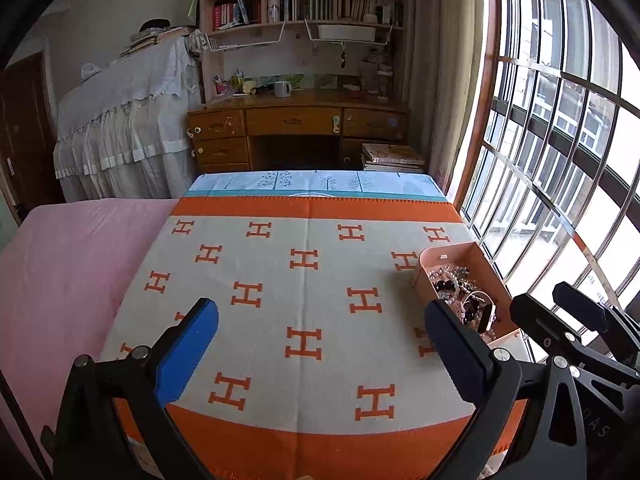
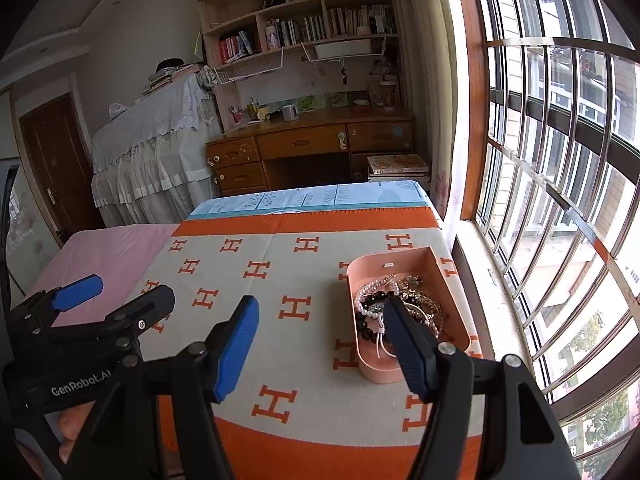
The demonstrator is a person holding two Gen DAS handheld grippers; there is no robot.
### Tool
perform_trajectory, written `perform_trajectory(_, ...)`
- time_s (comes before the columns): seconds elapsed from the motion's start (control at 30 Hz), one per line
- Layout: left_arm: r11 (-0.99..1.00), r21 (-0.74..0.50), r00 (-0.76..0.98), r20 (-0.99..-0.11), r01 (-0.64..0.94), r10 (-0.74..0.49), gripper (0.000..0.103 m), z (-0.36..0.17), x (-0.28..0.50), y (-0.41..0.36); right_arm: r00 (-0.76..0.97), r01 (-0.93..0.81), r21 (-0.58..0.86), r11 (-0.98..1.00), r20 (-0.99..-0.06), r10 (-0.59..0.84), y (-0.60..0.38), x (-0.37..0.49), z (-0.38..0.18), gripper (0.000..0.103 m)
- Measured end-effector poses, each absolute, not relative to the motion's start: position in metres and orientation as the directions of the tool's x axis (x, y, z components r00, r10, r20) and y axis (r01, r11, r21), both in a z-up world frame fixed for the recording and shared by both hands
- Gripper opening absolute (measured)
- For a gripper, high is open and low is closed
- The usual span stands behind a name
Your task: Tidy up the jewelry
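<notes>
Both claws stand wide and hold nothing: the left claw (image 1: 320, 356) hangs over the bare middle of the orange-and-cream H-patterned blanket (image 1: 304, 280), the right claw (image 2: 320, 348) hangs with its right finger in front of the pink rounded open jewelry box (image 2: 450, 268). That box sits on the blanket near the window-side edge, and in it lies a tangled heap of bead bracelets, white pearls and gold-toned chains (image 2: 400, 304); in the left wrist view the same pink box (image 1: 446, 258) shows just beyond the left claw's right finger.

By my judgement the pieces are light, limp and slippery; strands will drape and snag on one another, so a single loop pinched at the top of the heap should come away more cleanly than a deep grab; thin chains look fragile. The box seems light and may slide on the soft cloth, so the other claw could steady its wall.

Around it: a pink bedsheet (image 1: 68, 264) on the left, a barred window (image 2: 560, 200) close on the right, a wooden desk with drawers (image 1: 296, 128) well beyond. Nothing blocks the box.
</notes>
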State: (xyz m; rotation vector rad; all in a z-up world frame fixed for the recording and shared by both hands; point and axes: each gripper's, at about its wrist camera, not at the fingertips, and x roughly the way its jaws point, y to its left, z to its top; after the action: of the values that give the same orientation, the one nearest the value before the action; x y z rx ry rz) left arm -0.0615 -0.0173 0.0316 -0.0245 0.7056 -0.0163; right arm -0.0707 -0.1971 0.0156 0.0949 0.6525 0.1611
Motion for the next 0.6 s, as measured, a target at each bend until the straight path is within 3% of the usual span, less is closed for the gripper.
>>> perform_trajectory(0.6, 1.0, 0.008, 0.776, -0.631, -0.016, 0.017, 0.102, 0.034, -0.067, -0.029, 0.788, -0.098, 0.132, 0.986, -0.595, 0.158, -0.205, -0.079, 0.02, 0.065)
